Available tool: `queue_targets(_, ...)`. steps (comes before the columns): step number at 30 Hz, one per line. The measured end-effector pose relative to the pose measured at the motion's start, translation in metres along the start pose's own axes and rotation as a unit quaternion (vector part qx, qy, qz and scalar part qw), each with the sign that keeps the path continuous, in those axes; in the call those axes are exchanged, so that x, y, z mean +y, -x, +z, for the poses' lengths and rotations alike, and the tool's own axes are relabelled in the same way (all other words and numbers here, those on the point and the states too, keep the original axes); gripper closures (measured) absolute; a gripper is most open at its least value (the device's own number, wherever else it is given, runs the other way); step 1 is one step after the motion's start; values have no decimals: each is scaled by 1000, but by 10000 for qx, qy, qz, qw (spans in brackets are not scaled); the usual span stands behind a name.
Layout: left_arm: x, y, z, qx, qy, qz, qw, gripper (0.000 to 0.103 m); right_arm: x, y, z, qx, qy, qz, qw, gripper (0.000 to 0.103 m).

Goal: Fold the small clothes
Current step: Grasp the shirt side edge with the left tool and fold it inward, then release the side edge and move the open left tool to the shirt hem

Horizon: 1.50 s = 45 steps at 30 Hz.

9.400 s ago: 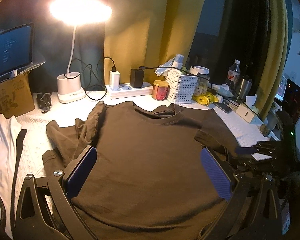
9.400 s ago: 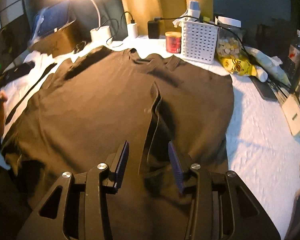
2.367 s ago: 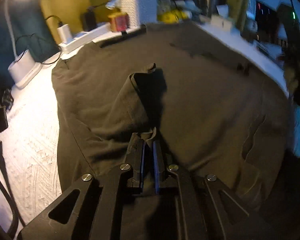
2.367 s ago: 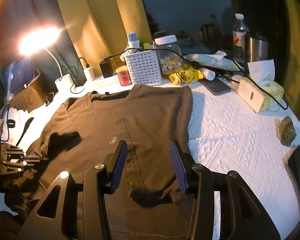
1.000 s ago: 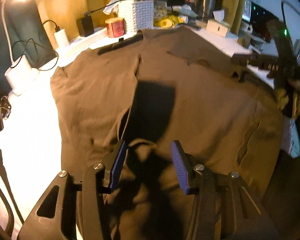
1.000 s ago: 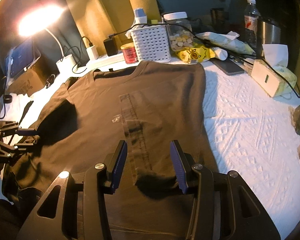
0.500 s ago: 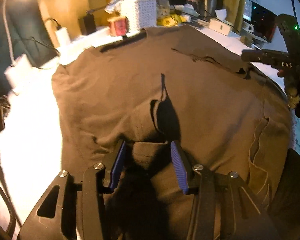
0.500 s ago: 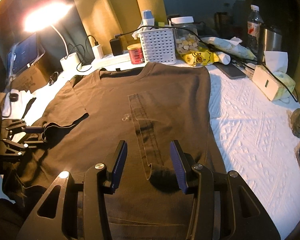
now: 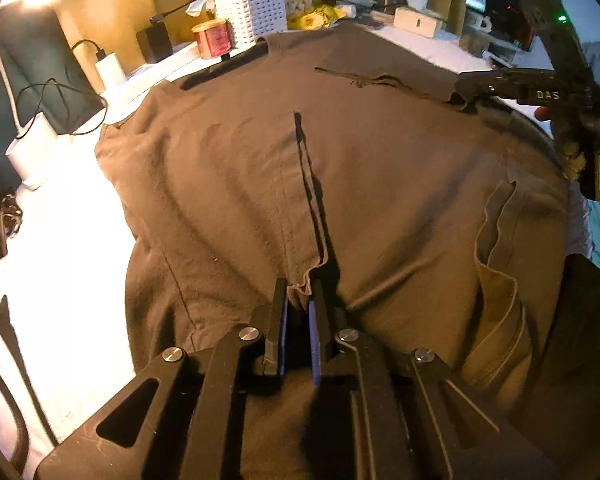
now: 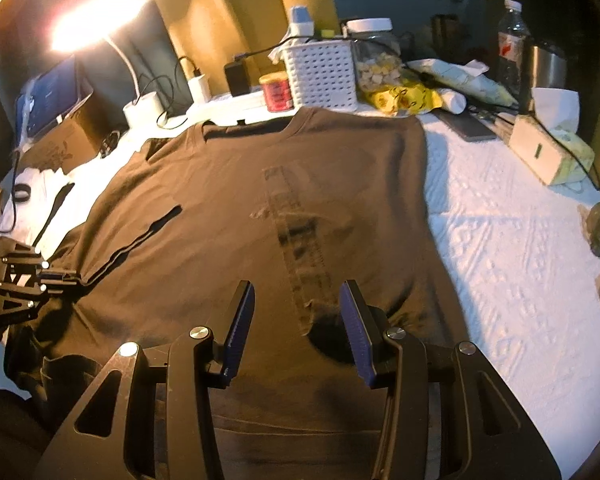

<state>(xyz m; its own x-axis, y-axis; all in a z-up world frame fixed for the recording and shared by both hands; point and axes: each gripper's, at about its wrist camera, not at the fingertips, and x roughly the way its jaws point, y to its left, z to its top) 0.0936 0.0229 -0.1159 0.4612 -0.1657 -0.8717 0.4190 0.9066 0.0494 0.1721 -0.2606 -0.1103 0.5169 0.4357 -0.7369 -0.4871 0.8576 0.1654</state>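
Observation:
A dark brown T-shirt lies spread on a white textured cover, neck toward the back; it also shows in the right wrist view. Its left side is folded inward. My left gripper is shut on the folded sleeve edge near the shirt's left side, and it also shows at the left of the right wrist view. My right gripper is open and empty, hovering over the shirt's lower right part above a folded strip. It shows at the right of the left wrist view.
Along the back stand a white perforated basket, a red tin, a jar of snacks, chargers and a lit desk lamp. A tissue box, phone, bottle and steel cup sit right.
My left gripper has closed on the folded sleeve edge, which was loose between open fingers half a second ago. The right gripper stays open over the shirt.

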Motion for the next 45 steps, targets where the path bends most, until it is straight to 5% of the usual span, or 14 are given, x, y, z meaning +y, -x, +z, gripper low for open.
queue_targets(3, -6, 7, 1, 23, -151, 19, 9999, 90, 2, 0, -1, -29, 10, 16, 10000, 56)
queue_targets(5, -8, 14, 4, -59, -208, -62, 9997, 76, 2, 1, -1, -43, 12, 4, 10000, 56)
queue_targets(7, -8, 18, 8, -115, -208, -113, 9997, 52, 1, 2, 0, -59, 8, -5, 10000, 56)
queue_targets(8, -8, 18, 9, -133, -200, -110, 9997, 50, 0, 2, 0, -61, -3, -11, 10000, 56)
queue_targets(15, 0, -2, 1, 410, 30, -372, 9985, 49, -5, -8, -9, 219, -73, 34, 9997, 56)
queue_targets(21, -4, 13, -7, 322, 56, -696, 9970, 49, -4, -7, -20, 358, -7, -29, 9994, 56)
queue_targets(32, 22, 34, -12, -249, 684, -156, 9972, 49, 6, 12, -27, 175, 110, -69, 9998, 56)
queue_targets(45, 133, -10, 32, -785, 2050, 195, 9754, 50, -7, 12, 4, -71, 30, -211, 9997, 56)
